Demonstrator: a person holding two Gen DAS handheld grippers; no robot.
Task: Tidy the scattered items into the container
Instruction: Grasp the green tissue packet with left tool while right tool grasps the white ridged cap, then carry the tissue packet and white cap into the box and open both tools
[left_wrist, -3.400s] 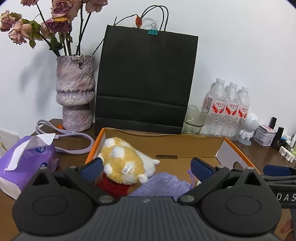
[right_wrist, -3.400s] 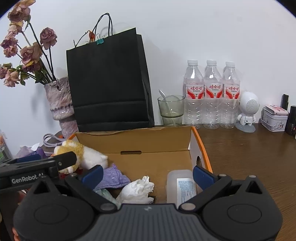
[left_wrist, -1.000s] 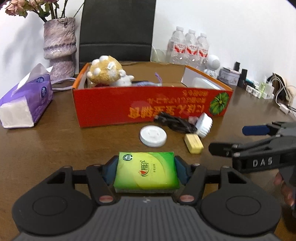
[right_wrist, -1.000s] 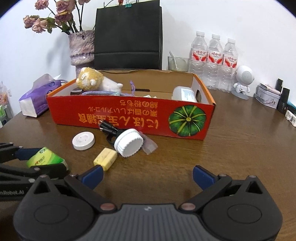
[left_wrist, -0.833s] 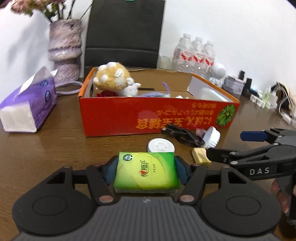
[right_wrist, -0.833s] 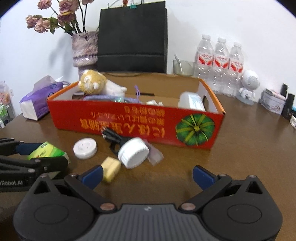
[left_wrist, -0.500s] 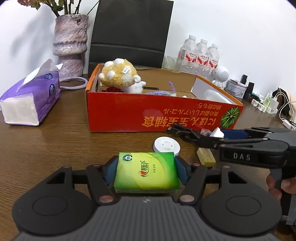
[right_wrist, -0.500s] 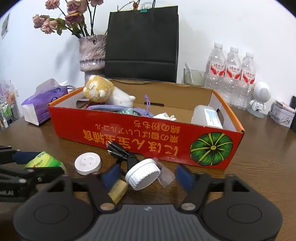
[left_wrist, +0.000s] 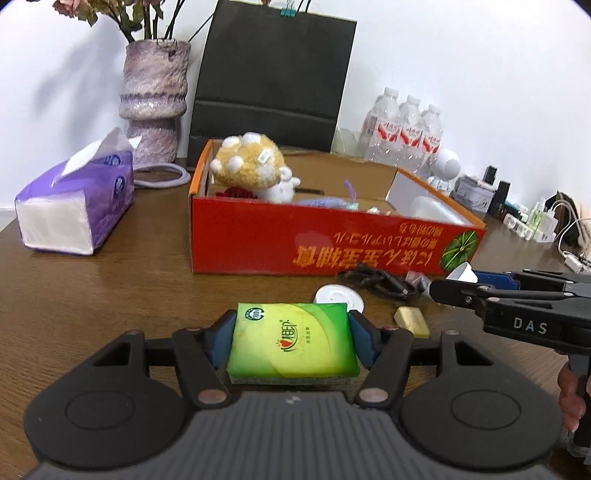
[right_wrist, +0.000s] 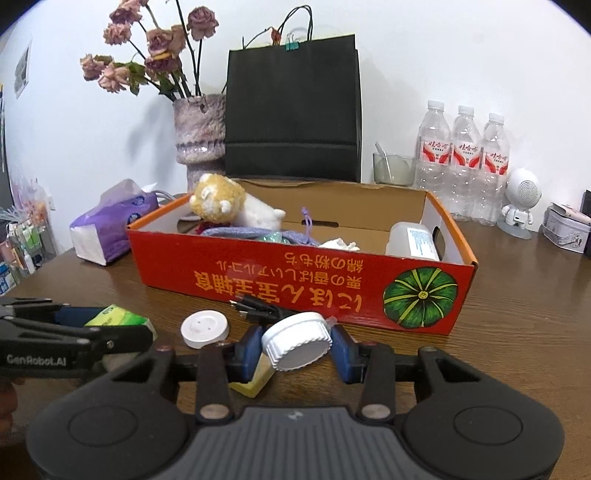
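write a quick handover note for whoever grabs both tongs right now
Left tongs: shut on the green tissue pack, short of the red box.
Right tongs: shut on the white ribbed cap, near the box front.
Done: plush toy, purple pouch, crumpled tissue and clear plastic bottle are in the box.
Left: drop both held items in, then collect the white disc, black cable and yellow block from the table.
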